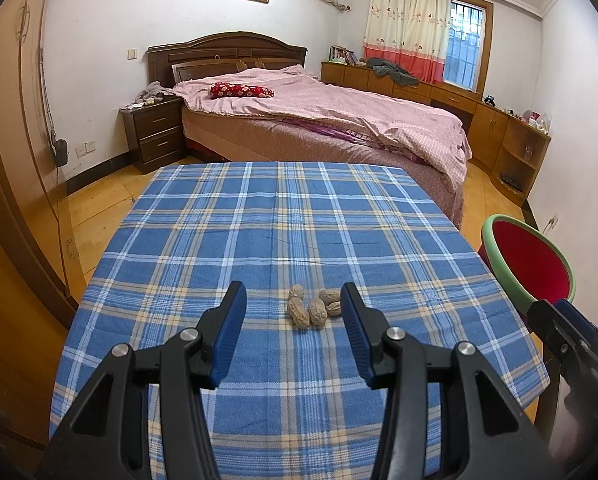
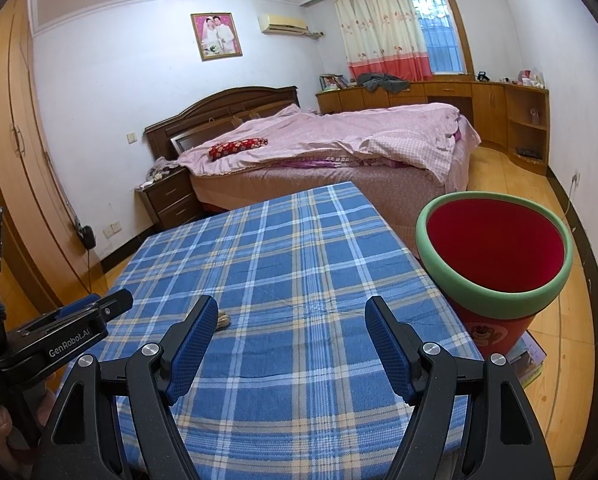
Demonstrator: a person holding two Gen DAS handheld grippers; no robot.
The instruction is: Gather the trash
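Left gripper [image 1: 293, 300]: I have it spread wide and empty, low over the cloth [image 1: 219, 232], its tips flanking the peanuts.
Peanuts [image 1: 315, 306]: five shells in a tight cluster between my left tips, nearer the right-hand one, at 12 o'clock from the wrist camera. In the right view only one shows [image 2: 223, 321], at 9 o'clock, just past the left finger.
Right gripper [image 2: 291, 316]: also spread, holding nothing, hanging over bare plaid.
Bin [image 2: 495, 264]: red with a green rim, off the table's right edge, at 2 o'clock from my right wrist; the part of its inside I can see looks empty.
Progress: I judge nothing collected yet; all five shells remain.
Next: pinch one shell, carry it to the bin.
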